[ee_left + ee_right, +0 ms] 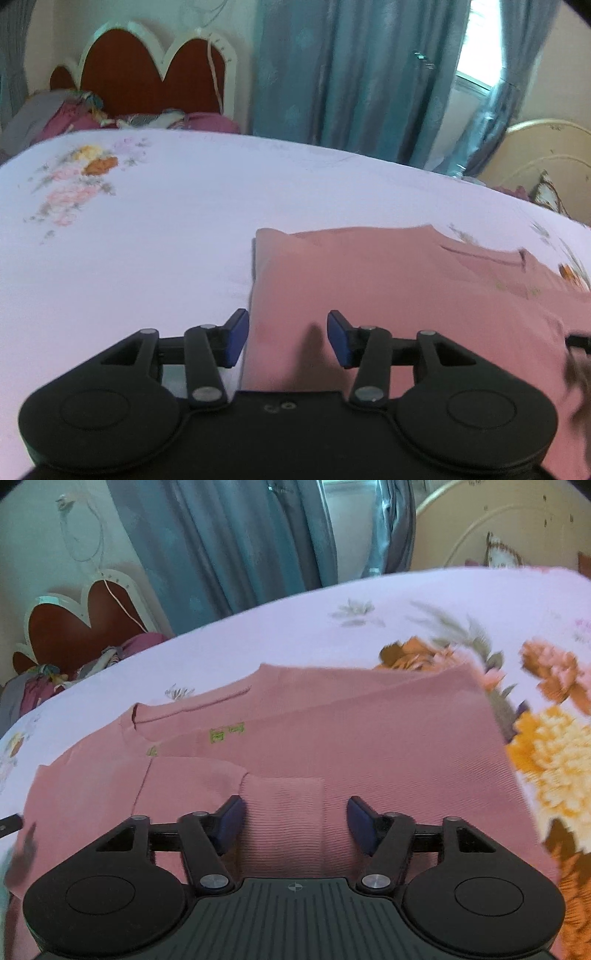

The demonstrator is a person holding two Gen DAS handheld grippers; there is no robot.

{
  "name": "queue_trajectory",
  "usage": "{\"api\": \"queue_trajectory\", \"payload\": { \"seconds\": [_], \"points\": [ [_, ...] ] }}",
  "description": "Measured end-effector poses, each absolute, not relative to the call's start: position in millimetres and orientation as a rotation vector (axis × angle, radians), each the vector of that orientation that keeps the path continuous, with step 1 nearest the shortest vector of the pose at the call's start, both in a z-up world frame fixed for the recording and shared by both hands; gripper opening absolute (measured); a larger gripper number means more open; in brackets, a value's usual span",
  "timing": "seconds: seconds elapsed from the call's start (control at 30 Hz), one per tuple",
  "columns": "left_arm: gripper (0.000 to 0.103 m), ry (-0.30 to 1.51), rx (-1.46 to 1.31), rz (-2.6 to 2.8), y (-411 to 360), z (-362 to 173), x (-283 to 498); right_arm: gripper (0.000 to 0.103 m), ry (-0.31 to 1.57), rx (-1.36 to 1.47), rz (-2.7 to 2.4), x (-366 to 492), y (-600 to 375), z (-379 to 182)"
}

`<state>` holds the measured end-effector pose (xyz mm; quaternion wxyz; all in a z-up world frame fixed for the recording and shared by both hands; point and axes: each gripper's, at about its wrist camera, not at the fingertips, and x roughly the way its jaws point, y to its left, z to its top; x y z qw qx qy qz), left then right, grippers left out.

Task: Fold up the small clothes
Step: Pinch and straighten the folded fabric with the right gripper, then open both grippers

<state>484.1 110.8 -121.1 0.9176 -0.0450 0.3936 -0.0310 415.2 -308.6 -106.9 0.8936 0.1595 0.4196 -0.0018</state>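
A pink top (332,738) lies flat on a bed (147,229). The bed has a pale sheet with flowers printed on it. The top is partly folded, with one sleeve laid across its front. Its ribbed cuff (284,812) points toward the right tongs. Small green marks (226,733) show near the neck of the top.

The left tongs (288,339) are open. Their two blue pads stand apart, and nothing is pinched between them. They hang over the left edge of the top, where the pink cloth meets the sheet. The left pad (236,338) is over the sheet and the other pad is over the cloth.

The right tongs (295,823) are open too. The cuff sits in the gap between the blue pads, but the pads do not squeeze it. The left pad (231,821) is just beside the edge of the cuff.

Behind the bed is a red headboard (147,74) with a white rim. Blue curtains (351,81) hang beside it, with bright light from a window (476,48). Some crumpled clothes (74,114) are piled at the head of the bed
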Motion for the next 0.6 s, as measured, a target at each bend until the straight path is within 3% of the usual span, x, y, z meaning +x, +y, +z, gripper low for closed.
{"api": "queue_trajectory", "payload": {
  "seconds": [0.07, 0.1, 0.13, 0.37, 0.53, 0.6],
  "points": [
    [0.045, 0.829, -0.134, -0.045, 114, -126, 495, 0.024, 0.865, 0.301, 0.000, 417, -304, -108],
    [0.044, 0.836, -0.154, -0.039, 116, -129, 500, 0.009, 0.863, 0.301, 0.012, 417, -302, -108],
    [0.044, 0.841, -0.171, -0.033, 118, -131, 505, 0.008, 0.858, 0.299, 0.017, 417, -300, -108],
    [0.026, 0.821, -0.229, 0.005, 122, -142, 526, 0.006, 0.682, 0.137, -0.045, 397, -290, -91],
    [0.031, 0.800, -0.191, 0.043, 118, -145, 534, 0.006, 0.779, 0.164, -0.061, 407, -299, -117],
    [0.037, 0.790, -0.168, 0.056, 117, -144, 536, 0.007, 0.780, 0.163, -0.060, 407, -299, -113]
  ]
}}
